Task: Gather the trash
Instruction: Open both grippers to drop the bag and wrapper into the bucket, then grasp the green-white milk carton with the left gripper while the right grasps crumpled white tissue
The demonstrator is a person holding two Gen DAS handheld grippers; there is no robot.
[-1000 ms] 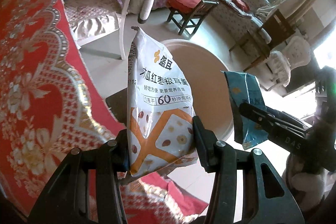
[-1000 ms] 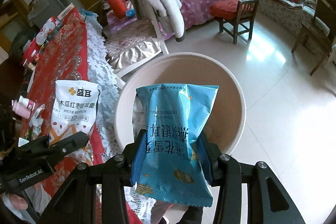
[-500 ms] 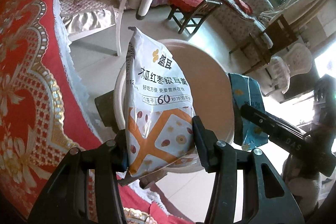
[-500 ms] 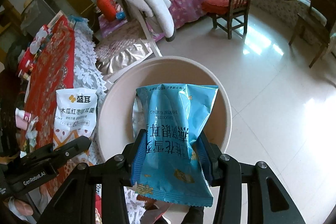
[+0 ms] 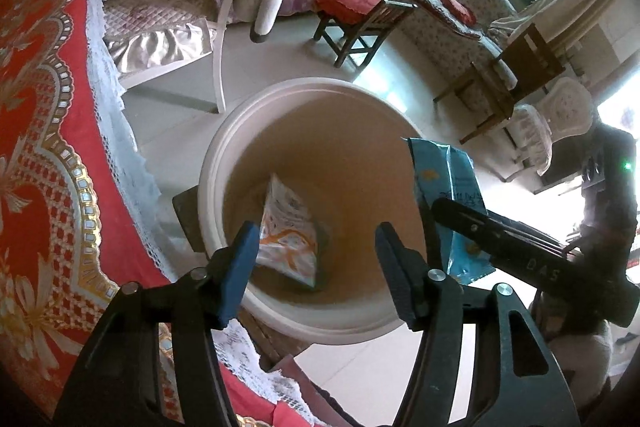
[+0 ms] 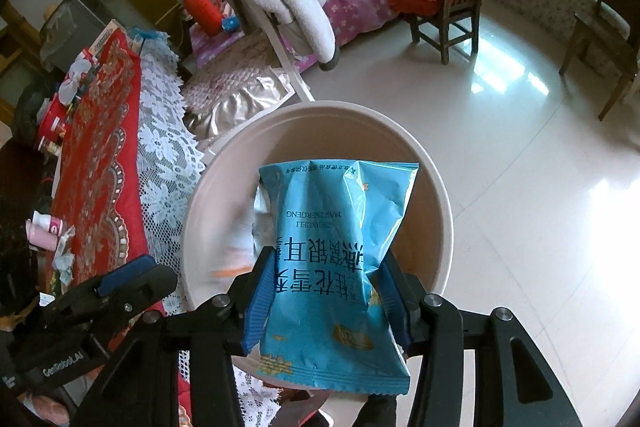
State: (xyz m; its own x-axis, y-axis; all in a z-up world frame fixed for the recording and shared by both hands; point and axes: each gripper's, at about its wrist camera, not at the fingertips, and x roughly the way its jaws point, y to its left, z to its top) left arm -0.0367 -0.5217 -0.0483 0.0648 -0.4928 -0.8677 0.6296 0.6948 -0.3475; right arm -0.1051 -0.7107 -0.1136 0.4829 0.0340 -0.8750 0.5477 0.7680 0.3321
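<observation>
Beside the red-clothed surface (image 6: 96, 163), the bin (image 6: 440, 203) lies directly under my right claw (image 6: 326, 301) pinching the blue packet (image 6: 340, 239); my left claw (image 5: 316, 259) hangs spread.

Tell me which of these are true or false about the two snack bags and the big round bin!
1. The left gripper is open and holds nothing. True.
2. The white and orange snack packet lies on the red patterned tablecloth. False: it lies at the bottom of the round cream plastic bin.
3. The right gripper is shut on the blue foil snack packet. True.
4. The blue packet's writing reads right way up in the right wrist view. False: it is upside down.
5. The bin stands on the tablecloth. False: it stands beside the table, above the pale tiled floor.
</observation>
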